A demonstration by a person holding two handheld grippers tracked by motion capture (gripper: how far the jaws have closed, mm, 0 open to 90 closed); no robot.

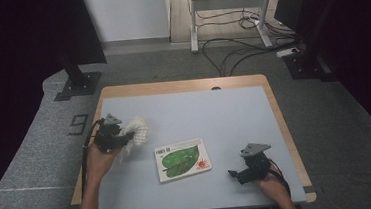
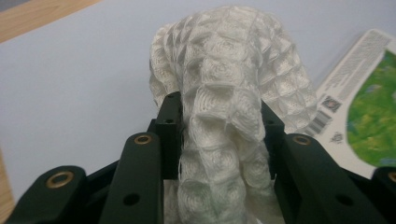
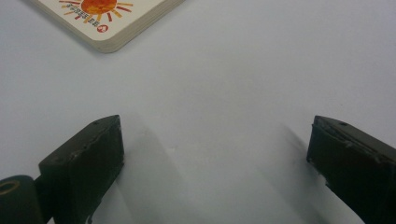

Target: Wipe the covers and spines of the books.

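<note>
From above I see my left gripper [image 1: 126,136] near the table's [image 1: 234,110] left edge, its jaws closed on a white waffle-weave cloth [image 1: 136,131] that bunches at the jaw tips and hangs just above the grey surface. A board book [image 1: 183,159] with a green leaf and a small red sun on its cover lies flat near the table's middle, just beside the cloth. My right gripper [image 1: 235,175] rests near the front right corner, well apart from the book, pointing toward it.

Overhead view faces forward; both close tool views share the book [image 1: 183,159].
</note>
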